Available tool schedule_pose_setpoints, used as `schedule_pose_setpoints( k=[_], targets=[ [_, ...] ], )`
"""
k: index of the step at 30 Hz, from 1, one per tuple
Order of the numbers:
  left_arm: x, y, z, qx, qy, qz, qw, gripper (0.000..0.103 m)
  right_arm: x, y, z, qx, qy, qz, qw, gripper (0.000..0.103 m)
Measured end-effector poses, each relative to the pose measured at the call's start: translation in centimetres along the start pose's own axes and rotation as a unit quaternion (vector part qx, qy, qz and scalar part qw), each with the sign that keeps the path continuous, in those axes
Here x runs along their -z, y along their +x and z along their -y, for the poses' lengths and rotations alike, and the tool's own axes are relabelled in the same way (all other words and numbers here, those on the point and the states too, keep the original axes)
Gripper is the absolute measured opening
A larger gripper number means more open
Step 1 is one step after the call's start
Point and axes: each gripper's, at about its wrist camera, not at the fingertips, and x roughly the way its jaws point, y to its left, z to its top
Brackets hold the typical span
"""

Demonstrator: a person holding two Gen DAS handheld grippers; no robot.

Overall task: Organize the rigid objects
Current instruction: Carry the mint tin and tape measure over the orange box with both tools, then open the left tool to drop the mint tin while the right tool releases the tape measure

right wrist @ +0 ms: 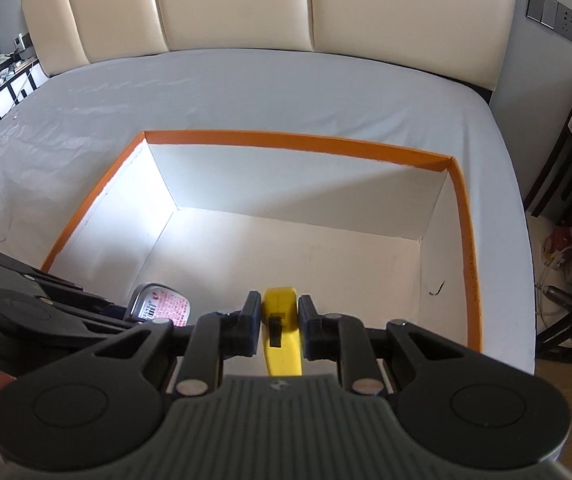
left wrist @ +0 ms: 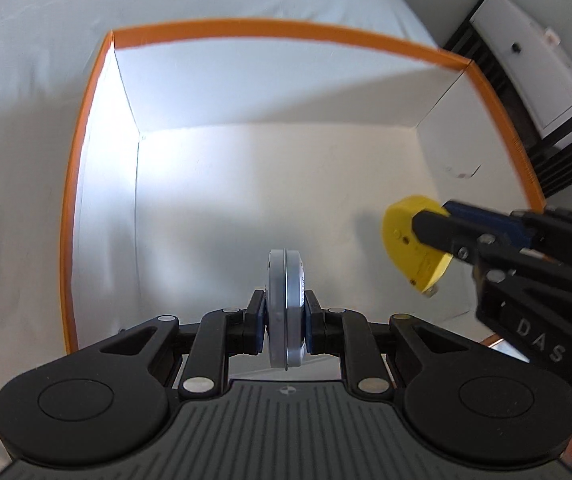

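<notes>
My left gripper [left wrist: 284, 316] is shut on a round silver tin [left wrist: 284, 312], held on edge over the near part of an orange-rimmed white box [left wrist: 270, 30]. In the right wrist view the same tin [right wrist: 158, 304] shows its pink label at the lower left, with the left gripper [right wrist: 126, 314] clamped on it. My right gripper [right wrist: 277, 322] is shut on a yellow tape measure [right wrist: 282, 336]. From the left wrist view that tape measure [left wrist: 409, 240] hangs at the right, above the box floor, in the right gripper [left wrist: 433, 228]. The box [right wrist: 293, 140] holds nothing else that I can see.
The box rests on a pale grey bed sheet [right wrist: 246, 88] with a cream padded headboard [right wrist: 230, 4] behind. A white and black nightstand [left wrist: 533, 64] stands to the right of the bed, with cables and clutter [right wrist: 569, 256] on the floor beside it.
</notes>
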Motion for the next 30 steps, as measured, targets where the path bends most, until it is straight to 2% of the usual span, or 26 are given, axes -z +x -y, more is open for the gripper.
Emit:
schedule_pose_setpoints(
  k=[4, 10, 12, 17, 21, 26, 30],
  targets=[
    [0.1, 0.9, 0.0, -0.049, 0.010, -0.009, 0.9987, 0.020, 0.3, 1.0, -0.3, -0.006, 0.002, -0.015, 1.000, 0.018],
    [0.3, 2.3, -0.4, -0.071, 0.010, -0.025, 0.9971, 0.021, 0.6, 2.0, -0.9, -0.013, -0.002, -0.026, 1.000, 0.018],
    [0.3, 2.4, -0.3, -0.078, 0.012, -0.023, 0.9966, 0.024, 0.7, 2.1, -0.9, -0.013, -0.001, -0.031, 0.999, 0.018],
    [0.5, 1.8, -0.4, -0.063, 0.008, -0.008, 0.9979, 0.028, 0.9, 2.6, -0.9, -0.008, 0.000, -0.042, 0.999, 0.018],
    [0.6, -0.8, -0.8, -0.028, -0.005, 0.038, 0.9989, 0.038, 0.9, 3.1, -1.0, -0.008, 0.005, -0.051, 0.999, 0.018],
    [0.4, -3.9, -2.8, 0.016, -0.055, 0.095, 0.9938, 0.040, 0.9, 4.0, -2.2, -0.019, 0.011, -0.064, 0.998, 0.018],
    [0.5, -4.7, -4.2, 0.036, -0.082, 0.109, 0.9900, 0.042, 0.8, 4.7, -3.6, -0.034, 0.011, -0.075, 0.997, 0.018]
  ],
)
